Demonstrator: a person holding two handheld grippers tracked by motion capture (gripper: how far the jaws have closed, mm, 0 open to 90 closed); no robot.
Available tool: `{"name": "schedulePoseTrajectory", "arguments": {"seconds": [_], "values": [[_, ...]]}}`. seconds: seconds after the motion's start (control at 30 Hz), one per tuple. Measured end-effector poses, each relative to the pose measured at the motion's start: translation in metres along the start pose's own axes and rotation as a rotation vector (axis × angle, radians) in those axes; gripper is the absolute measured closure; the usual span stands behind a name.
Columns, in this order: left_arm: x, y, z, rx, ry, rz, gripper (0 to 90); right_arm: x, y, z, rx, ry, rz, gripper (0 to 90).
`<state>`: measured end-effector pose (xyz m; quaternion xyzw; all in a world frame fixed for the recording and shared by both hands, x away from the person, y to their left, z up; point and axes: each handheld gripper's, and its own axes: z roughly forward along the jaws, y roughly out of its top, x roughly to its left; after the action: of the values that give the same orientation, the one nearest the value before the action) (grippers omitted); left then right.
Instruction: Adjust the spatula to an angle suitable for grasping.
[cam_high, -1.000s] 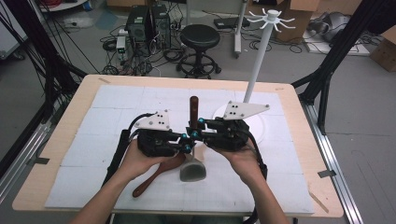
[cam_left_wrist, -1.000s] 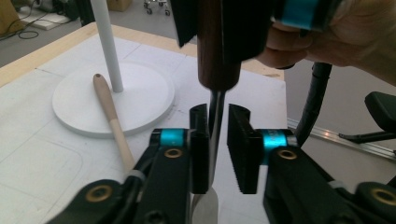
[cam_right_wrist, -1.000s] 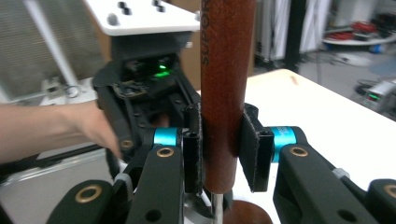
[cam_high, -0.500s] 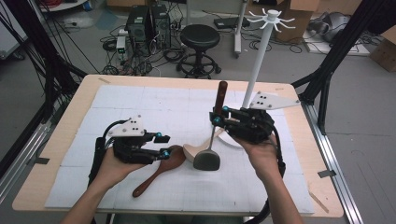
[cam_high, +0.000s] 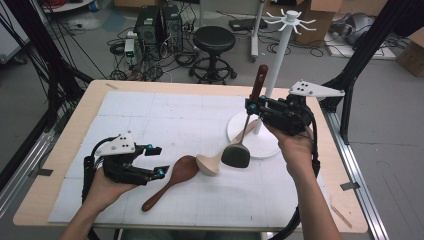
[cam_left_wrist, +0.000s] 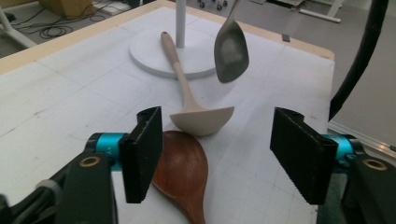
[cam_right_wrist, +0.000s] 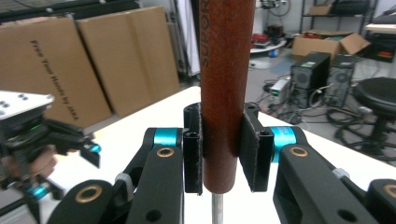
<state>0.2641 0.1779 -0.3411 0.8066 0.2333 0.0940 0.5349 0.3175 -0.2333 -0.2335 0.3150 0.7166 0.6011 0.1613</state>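
Observation:
My right gripper (cam_high: 249, 107) is shut on the red-brown handle (cam_right_wrist: 226, 93) of a spatula. It holds the spatula upright beside the white hook stand (cam_high: 272, 75), with the dark blade (cam_high: 236, 155) hanging just above the mat. My left gripper (cam_high: 157, 161) hovers low at the left, and its jaws have just been opening with nothing between them. Ahead of its pads (cam_left_wrist: 142, 158) lie a dark brown wooden spoon (cam_left_wrist: 180, 172) and a pale ladle (cam_left_wrist: 201, 119). The ladle's handle rests on the stand's round base (cam_left_wrist: 154, 56).
A white mat (cam_high: 140, 115) covers the wooden table (cam_high: 60, 150). The stand's hooked top (cam_high: 288, 19) rises above the table's far edge. On the floor beyond stand a black stool (cam_high: 214, 40), computer cases (cam_high: 159, 25) and cardboard boxes.
My left gripper has drawn back to the left and down from the table's middle and opened its jaws. My right gripper has carried the spatula up and to the right, next to the stand.

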Motion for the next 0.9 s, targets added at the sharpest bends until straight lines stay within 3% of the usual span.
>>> {"name": "schedulePoseTrajectory", "arguments": {"seconds": [0.33,0.9], "values": [[0.003,-0.011,-0.001,0.004,0.028,-0.009,27.3,-0.012,0.023,0.000,-0.010,-0.066,-0.009,73.8],[0.004,-0.012,0.001,-0.004,0.022,-0.012,26.9,-0.029,0.061,0.005,-0.020,-0.169,0.009,73.7]]}}
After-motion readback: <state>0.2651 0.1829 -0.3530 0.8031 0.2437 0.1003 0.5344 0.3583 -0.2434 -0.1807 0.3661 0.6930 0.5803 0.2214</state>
